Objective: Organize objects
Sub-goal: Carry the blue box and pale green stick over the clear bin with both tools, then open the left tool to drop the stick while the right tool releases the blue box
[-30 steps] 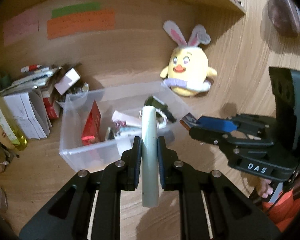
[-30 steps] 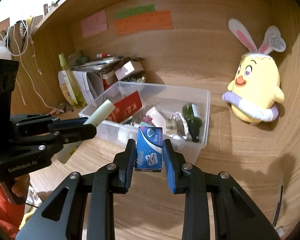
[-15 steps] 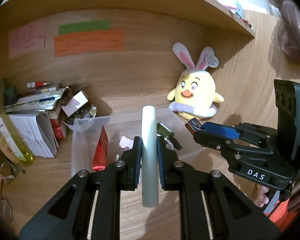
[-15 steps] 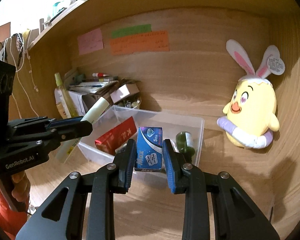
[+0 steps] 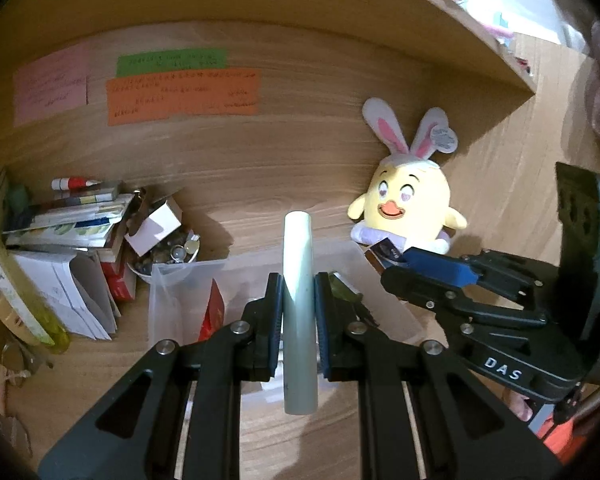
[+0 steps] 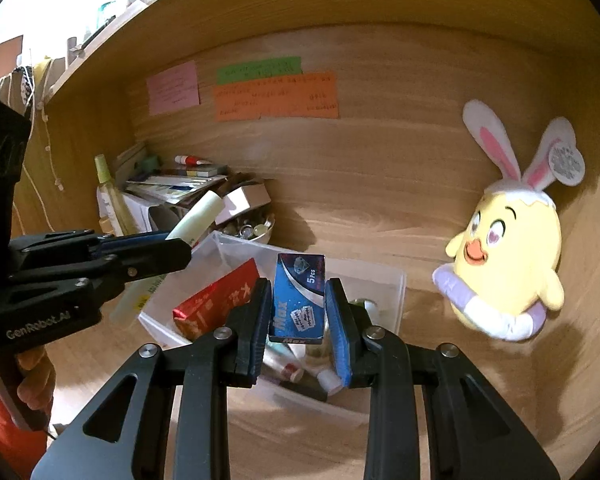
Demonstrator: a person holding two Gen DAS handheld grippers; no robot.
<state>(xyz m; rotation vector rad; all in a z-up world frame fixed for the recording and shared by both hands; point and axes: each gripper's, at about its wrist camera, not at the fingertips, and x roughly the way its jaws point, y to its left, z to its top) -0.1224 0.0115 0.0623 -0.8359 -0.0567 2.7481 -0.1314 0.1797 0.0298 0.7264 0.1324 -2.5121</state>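
My left gripper is shut on a pale green tube that stands up between its pads. In the right wrist view the same tube sticks out of the left gripper at the left. My right gripper is shut on a small blue blade box marked "Max". Both are held above a clear plastic bin on the wooden desk. The bin holds a red packet, a dark green bottle and several small items. In the left wrist view the right gripper is at the right.
A yellow bunny-eared plush leans on the back wall at the right. Stacked books, papers and a small box crowd the left, with a bowl of small bits and a yellow bottle. Coloured notes are stuck on the wall. A shelf hangs overhead.
Both grippers have risen and pulled back with their loads; the bin has slid lower in both views and more of the back wall and shelf shows.
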